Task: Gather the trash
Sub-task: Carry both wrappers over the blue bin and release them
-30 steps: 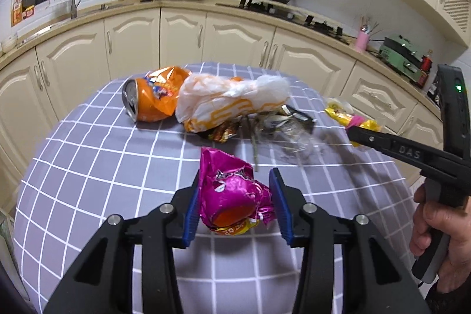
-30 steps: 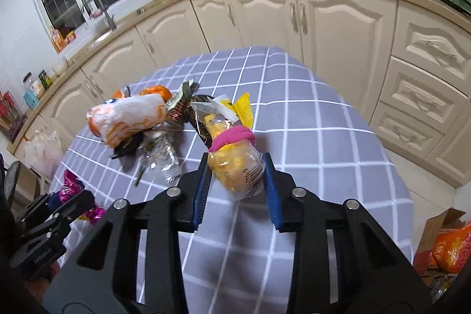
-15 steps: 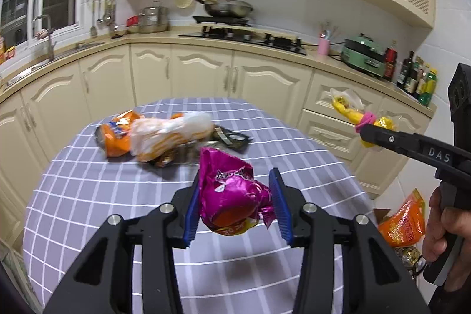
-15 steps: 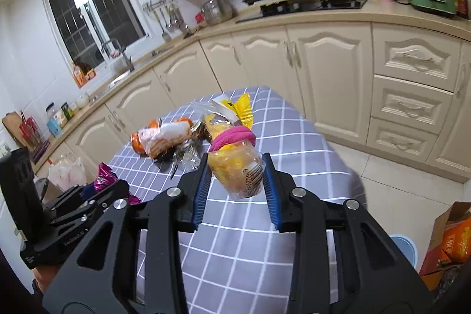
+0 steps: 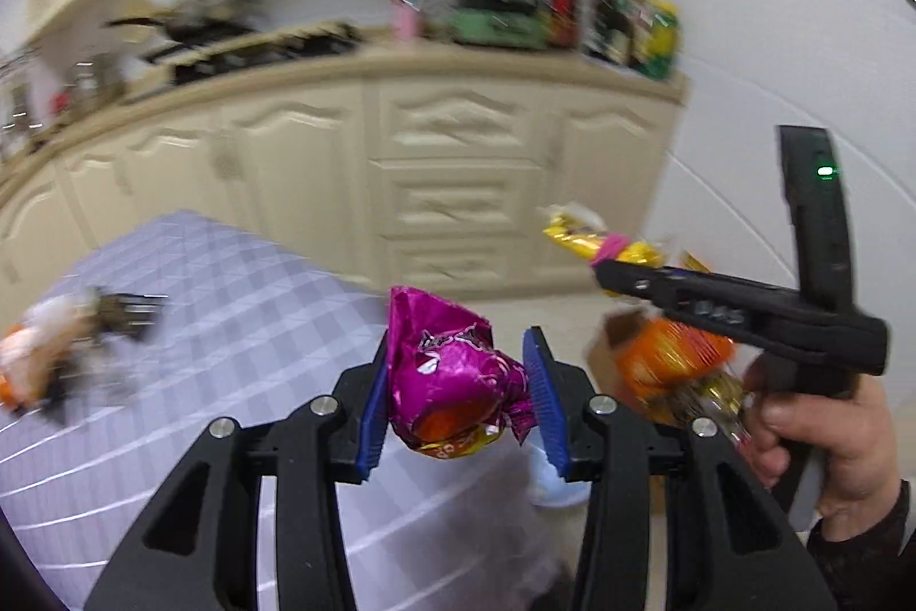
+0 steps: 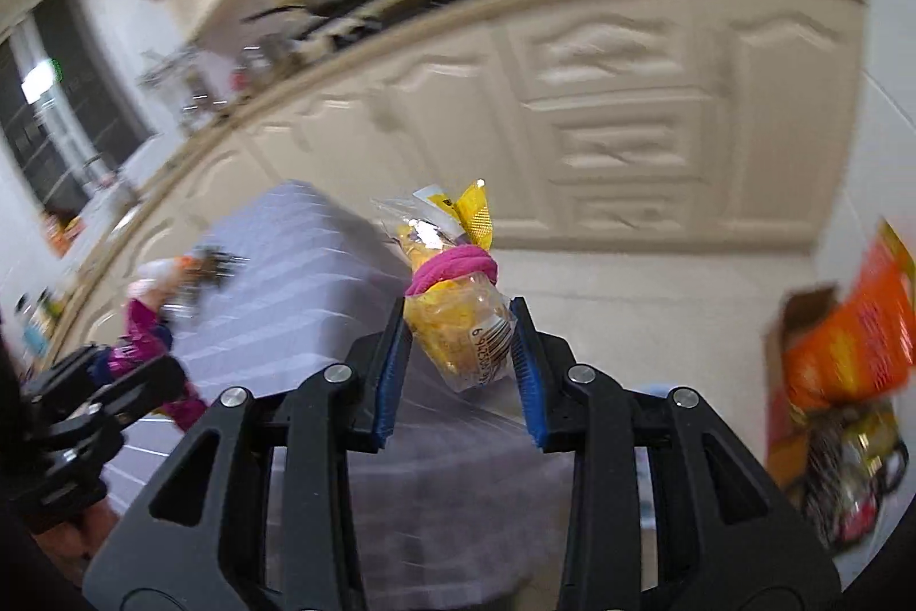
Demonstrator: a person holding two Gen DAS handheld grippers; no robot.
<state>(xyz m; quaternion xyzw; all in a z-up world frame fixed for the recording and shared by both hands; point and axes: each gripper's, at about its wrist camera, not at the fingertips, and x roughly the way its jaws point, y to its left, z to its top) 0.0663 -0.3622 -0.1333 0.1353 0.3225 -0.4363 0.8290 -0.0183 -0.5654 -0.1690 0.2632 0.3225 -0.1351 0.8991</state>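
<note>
My left gripper (image 5: 458,396) is shut on a crumpled magenta foil wrapper (image 5: 452,382), held in the air past the table's right edge. My right gripper (image 6: 458,359) is shut on a clear bag of yellow snacks (image 6: 458,324) tied with a pink band. The right gripper (image 5: 607,270) also shows in the left wrist view, to the right, with the yellow bag (image 5: 589,239). The left gripper (image 6: 143,359) with the magenta wrapper (image 6: 137,330) shows at the left of the right wrist view. More trash (image 5: 63,353) lies on the checked table (image 5: 229,302), blurred.
A cardboard box (image 6: 801,324) with orange packaging (image 6: 859,342) and other trash stands on the floor at the right; it also shows in the left wrist view (image 5: 670,365). Cream kitchen cabinets (image 5: 458,187) run behind. A pale blue object (image 5: 549,479) lies on the floor.
Both grippers have swung right, away from the table's middle, toward the floor box, each still holding its item. The views are motion-blurred.
</note>
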